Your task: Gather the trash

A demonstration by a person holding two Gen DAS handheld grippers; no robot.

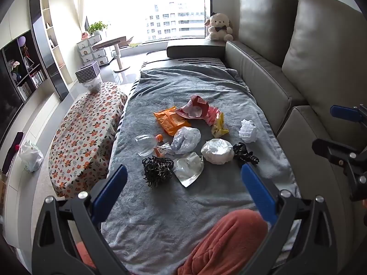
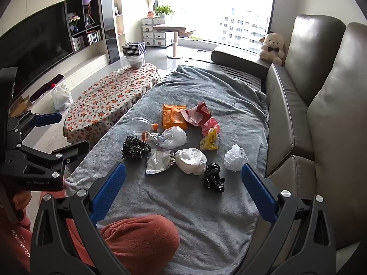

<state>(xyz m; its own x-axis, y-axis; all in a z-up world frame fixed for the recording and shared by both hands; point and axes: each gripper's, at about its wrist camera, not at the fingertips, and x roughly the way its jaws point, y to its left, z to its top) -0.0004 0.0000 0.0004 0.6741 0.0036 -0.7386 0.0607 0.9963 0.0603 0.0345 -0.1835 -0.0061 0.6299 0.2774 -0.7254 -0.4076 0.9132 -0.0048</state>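
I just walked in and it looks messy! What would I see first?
A pile of trash sits mid-blanket on the sofa: an orange snack bag, a clear bottle, a black net. Both open grippers, left and right, hover before it. A plush dog sits by the window.

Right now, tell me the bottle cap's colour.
Orange; the bottle cap shows best in the left wrist view.

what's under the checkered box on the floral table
The checkered box sits on top of a clear jar, which stands on the floral table. Something dark shows inside the jar, too small to identify. The jar's top is covered by the box.
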